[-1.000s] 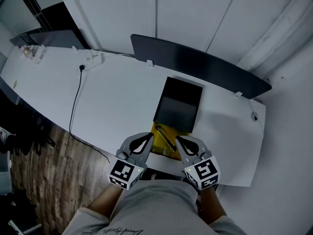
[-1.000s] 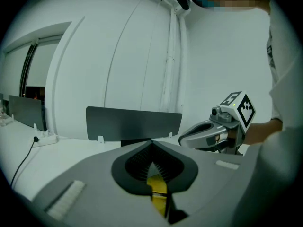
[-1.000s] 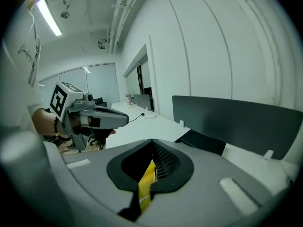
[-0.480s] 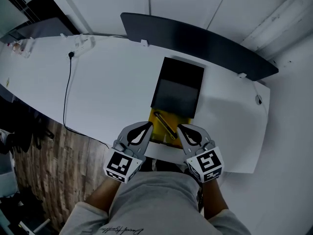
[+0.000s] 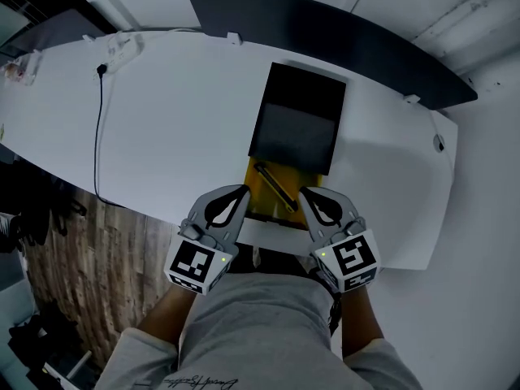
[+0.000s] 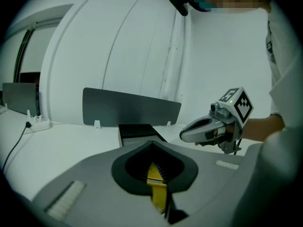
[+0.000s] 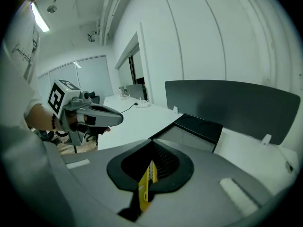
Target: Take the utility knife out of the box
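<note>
A black box (image 5: 296,124) lies on the white table (image 5: 162,128), also seen in the left gripper view (image 6: 137,132) and the right gripper view (image 7: 196,129). From its near end a yellow tray (image 5: 264,193) sticks out, and a slim dark utility knife (image 5: 275,185) lies slantwise on it. My left gripper (image 5: 242,189) hovers at the tray's left edge, jaws together and empty. My right gripper (image 5: 303,192) hovers at the tray's right edge, likewise shut and empty. Each gripper view shows a yellow strip through the slit of its own closed jaws.
A dark partition panel (image 5: 325,31) stands along the table's far edge. A power strip (image 5: 123,49) with a black cable (image 5: 99,120) lies far left. The table's front edge runs just under both grippers, with wooden floor (image 5: 106,250) to the left.
Both grippers have sunk closer to the table beside the yellow tray, still shut. The head view has tilted, so the box sits higher and larger in frame.
</note>
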